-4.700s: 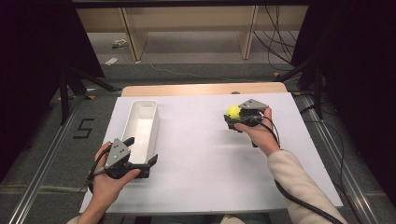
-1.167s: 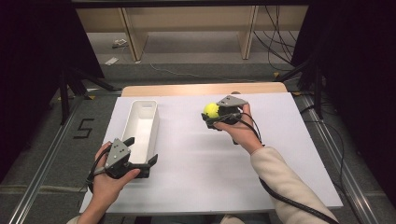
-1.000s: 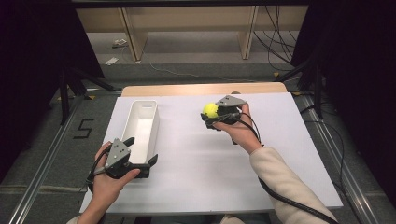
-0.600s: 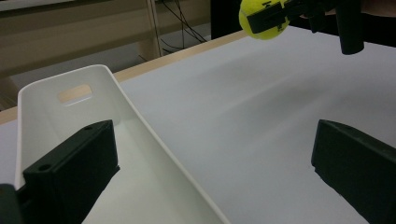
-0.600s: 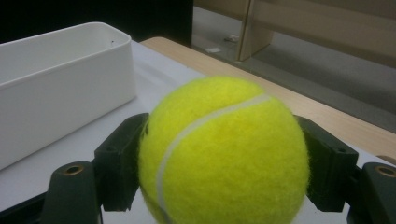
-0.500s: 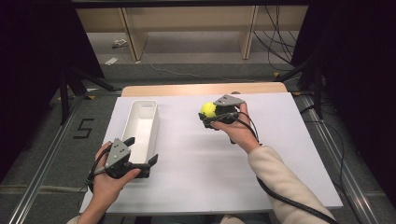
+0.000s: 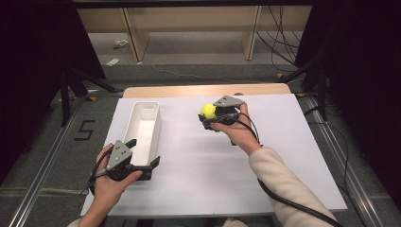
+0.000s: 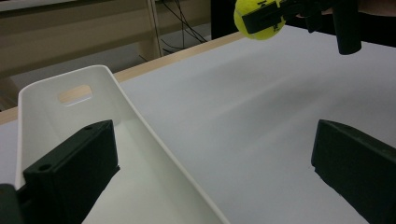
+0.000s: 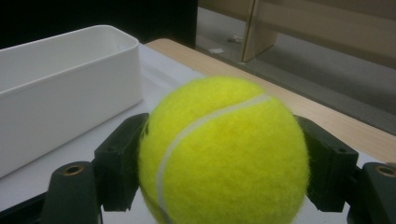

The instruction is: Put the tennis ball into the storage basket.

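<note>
Tennis ball [image 7: 207, 110] sits clamped between the jaws of the right gripper [image 7: 213, 116], held above the desk [image 7: 213, 179] — the white bin [image 7: 144, 126] lies beyond those jaws, its long axis crosswise to them; the left gripper [image 7: 142, 166] straddles its near end, jaws spread wide, empty

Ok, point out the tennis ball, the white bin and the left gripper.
tennis ball [image 9: 224, 154]: right gripper view, middle of its yellow felt.
white bin [image 7: 152, 107]: high view, far end rim.
left gripper [image 8: 215, 182]: left gripper view, midway between its black fingertips.
</note>
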`<act>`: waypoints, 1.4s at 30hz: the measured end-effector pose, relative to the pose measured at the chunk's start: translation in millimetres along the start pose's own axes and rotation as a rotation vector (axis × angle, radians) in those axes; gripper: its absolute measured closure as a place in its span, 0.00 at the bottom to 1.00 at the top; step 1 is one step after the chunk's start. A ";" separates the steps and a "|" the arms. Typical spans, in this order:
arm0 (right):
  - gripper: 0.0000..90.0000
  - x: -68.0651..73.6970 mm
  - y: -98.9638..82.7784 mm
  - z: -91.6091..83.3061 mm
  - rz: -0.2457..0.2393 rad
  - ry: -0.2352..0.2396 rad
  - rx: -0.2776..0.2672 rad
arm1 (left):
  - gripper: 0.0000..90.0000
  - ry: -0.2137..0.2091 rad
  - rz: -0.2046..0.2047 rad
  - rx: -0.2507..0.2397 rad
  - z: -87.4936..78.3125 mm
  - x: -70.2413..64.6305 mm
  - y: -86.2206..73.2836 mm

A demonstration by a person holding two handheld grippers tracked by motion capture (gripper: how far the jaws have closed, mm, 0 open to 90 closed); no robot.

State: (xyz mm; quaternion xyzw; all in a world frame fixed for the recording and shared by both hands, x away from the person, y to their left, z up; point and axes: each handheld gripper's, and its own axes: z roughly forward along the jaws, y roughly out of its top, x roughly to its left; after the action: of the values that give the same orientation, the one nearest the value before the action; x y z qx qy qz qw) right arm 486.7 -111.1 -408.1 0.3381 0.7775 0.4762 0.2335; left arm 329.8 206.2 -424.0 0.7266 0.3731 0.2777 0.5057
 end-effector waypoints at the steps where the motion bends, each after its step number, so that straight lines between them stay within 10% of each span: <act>1: 0.30 0.2 0.3 0.3 -0.001 0.001 0.000 | 0.00 0.001 -0.002 0.000 0.2 -0.2 -0.2; 42: 0.30 12.0 14.0 11.3 0.012 0.022 -0.005 | 0.00 0.000 0.000 -0.007 0.1 -0.5 1.2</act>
State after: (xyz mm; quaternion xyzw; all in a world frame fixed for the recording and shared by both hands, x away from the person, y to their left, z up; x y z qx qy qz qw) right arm 490.7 -91.1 -401.0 0.3368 0.7768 0.4832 0.2229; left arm 329.9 205.5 -422.9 0.7250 0.3719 0.2789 0.5082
